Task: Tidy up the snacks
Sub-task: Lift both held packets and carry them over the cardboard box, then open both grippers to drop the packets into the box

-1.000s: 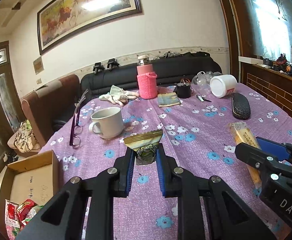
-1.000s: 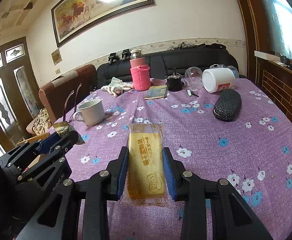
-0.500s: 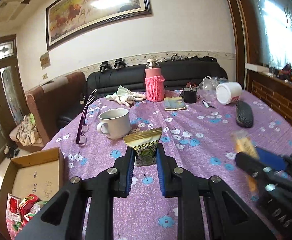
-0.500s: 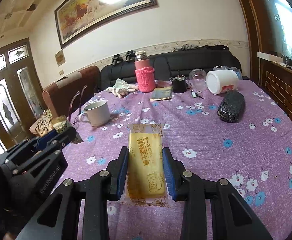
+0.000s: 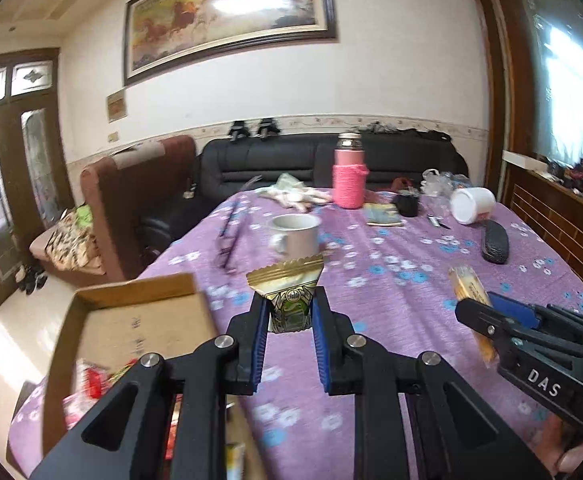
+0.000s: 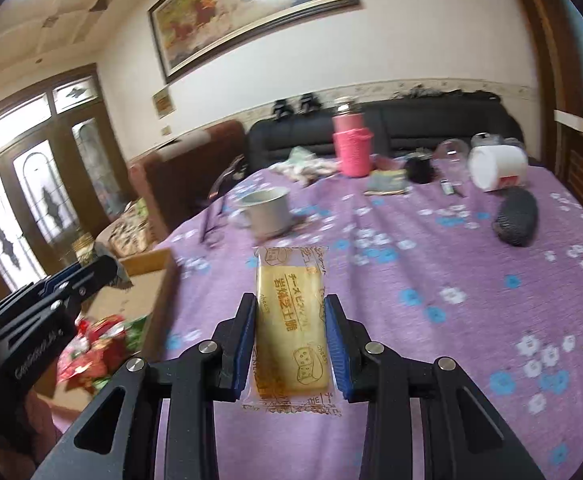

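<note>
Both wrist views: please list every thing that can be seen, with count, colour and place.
gold-green snack packet: 1, between left gripper fingers
yellow cheese biscuit pack: 1, between right gripper fingers
cardboard box: 1, brown, beside table's left edge, red snack packs inside
mug: 1, white, table middle
bottle in knitted sleeve: 1, pink, far end
white jar: 1, on its side, far right
glasses case: 1, black, right side
eyeglasses: 1, dark, left of mug
tablecloth: 1, purple, flowered
sofa: 1, black, behind table
left gripper: 1, black
right gripper: 1, black
</note>
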Available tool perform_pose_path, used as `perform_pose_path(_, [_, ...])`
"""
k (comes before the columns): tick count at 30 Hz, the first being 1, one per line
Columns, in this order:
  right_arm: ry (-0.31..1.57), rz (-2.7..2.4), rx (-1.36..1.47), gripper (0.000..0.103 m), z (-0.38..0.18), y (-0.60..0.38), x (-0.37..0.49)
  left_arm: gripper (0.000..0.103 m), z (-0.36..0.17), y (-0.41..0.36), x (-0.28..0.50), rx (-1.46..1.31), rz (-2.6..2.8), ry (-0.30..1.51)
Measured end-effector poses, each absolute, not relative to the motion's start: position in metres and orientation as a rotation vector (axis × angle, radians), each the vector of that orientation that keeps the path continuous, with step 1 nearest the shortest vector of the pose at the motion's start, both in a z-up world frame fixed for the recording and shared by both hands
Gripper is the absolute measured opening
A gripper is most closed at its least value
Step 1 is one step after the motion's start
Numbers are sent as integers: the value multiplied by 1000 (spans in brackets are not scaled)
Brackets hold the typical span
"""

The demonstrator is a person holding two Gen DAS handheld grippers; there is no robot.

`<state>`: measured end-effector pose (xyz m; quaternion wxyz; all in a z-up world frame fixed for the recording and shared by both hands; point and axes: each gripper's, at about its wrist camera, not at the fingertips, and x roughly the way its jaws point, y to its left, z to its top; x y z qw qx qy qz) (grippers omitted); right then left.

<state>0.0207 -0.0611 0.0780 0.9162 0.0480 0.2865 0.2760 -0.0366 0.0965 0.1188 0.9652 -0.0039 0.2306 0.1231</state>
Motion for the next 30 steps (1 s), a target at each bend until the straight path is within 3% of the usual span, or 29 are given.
perform_pose_path(14, [686,835,-30,37,69,74,-34,20,82,228,-105,-176,485,562])
perform_pose_path(30, [785,841,-119,37,34,167,-9,20,49,271,-109,-260,505,648])
